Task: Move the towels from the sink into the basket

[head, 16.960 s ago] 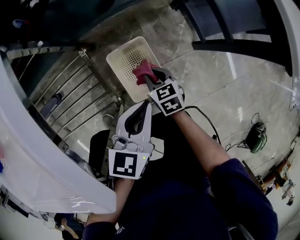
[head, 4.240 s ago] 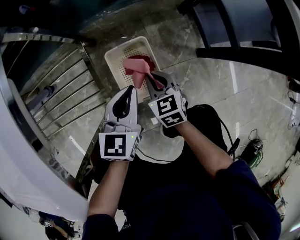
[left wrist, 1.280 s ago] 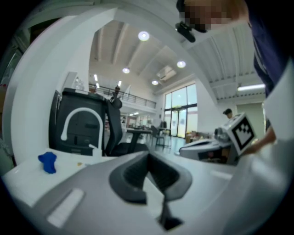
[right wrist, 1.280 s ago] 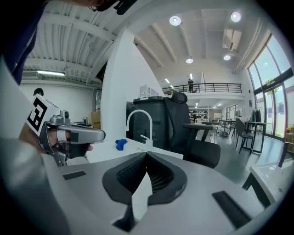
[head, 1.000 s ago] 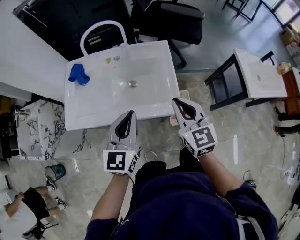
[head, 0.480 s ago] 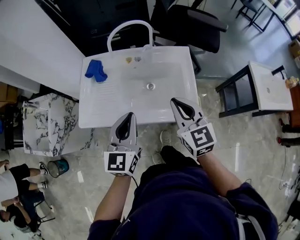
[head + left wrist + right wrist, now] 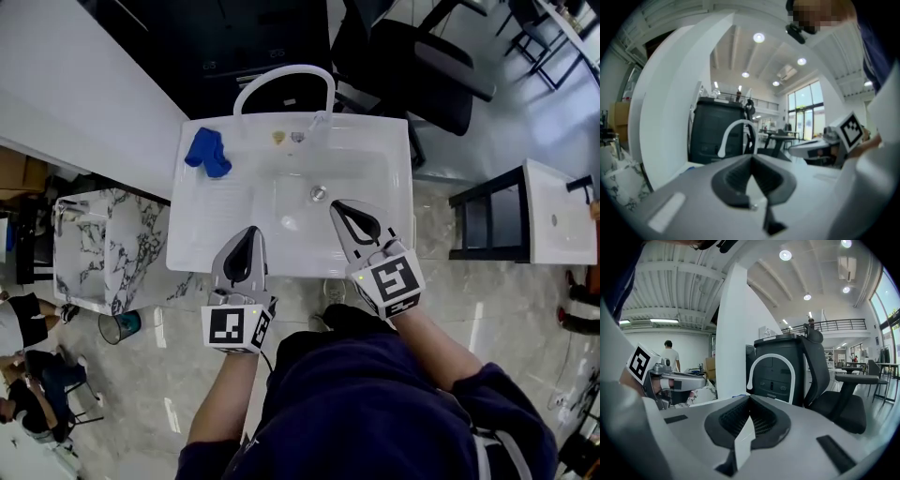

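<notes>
- Grey jaws of the left gripper [image 7: 247, 236] and the right gripper [image 7: 338, 207] were pressed together, both empty, by the sink's near edge.
- One white sink [image 7: 202, 234]; its basin held no towel.
- One blue towel [image 7: 208, 153] lay on the sink's left ledge, so it apparently was yet to be moved.
- One arched faucet [image 7: 284, 67]; no basket was in view.

Closed fingers [image 7: 730, 425], white faucet [image 7: 771, 355] beyond

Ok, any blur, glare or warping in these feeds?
Head view: sharp, edges bowed by the wide lens, blue towel clear on the bright white sink. Left gripper view: soft, foreground blurred, dark corners. Right gripper view: crisper, ceiling lights glare.
</notes>
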A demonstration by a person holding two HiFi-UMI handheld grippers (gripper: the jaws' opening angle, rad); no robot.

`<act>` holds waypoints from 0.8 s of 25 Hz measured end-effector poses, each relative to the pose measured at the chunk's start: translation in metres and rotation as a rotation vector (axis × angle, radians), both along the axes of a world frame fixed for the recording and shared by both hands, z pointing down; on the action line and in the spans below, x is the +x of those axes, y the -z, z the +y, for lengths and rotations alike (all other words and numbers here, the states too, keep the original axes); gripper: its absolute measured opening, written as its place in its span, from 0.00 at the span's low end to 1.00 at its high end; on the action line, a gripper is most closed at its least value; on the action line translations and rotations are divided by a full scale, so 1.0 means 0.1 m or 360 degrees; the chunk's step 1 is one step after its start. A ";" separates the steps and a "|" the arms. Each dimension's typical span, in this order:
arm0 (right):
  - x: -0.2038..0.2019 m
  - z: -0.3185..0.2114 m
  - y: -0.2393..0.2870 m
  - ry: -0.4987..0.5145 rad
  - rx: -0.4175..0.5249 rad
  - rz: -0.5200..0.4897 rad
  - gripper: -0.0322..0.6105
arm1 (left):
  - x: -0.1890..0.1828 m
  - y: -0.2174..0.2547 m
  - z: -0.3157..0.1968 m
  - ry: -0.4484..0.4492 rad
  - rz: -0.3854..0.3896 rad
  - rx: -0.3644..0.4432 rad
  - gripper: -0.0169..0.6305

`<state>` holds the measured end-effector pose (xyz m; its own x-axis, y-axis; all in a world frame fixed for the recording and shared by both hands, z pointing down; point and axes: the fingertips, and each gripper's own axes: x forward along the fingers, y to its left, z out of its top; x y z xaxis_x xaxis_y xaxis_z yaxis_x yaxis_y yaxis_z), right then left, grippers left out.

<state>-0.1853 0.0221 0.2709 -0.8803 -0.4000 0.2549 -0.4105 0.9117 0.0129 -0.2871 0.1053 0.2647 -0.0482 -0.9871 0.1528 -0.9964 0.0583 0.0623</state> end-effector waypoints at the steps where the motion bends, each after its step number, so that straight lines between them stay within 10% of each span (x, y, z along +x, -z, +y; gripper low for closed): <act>1: -0.04 -0.05 -0.01 0.0021 -0.0005 -0.0002 0.06 | -0.01 0.00 -0.07 0.0010 -0.0006 -0.0006 0.03; 20: -0.52 -0.35 0.01 0.0192 -0.0015 -0.0017 0.06 | -0.31 -0.01 -0.47 0.0105 -0.0020 -0.0019 0.03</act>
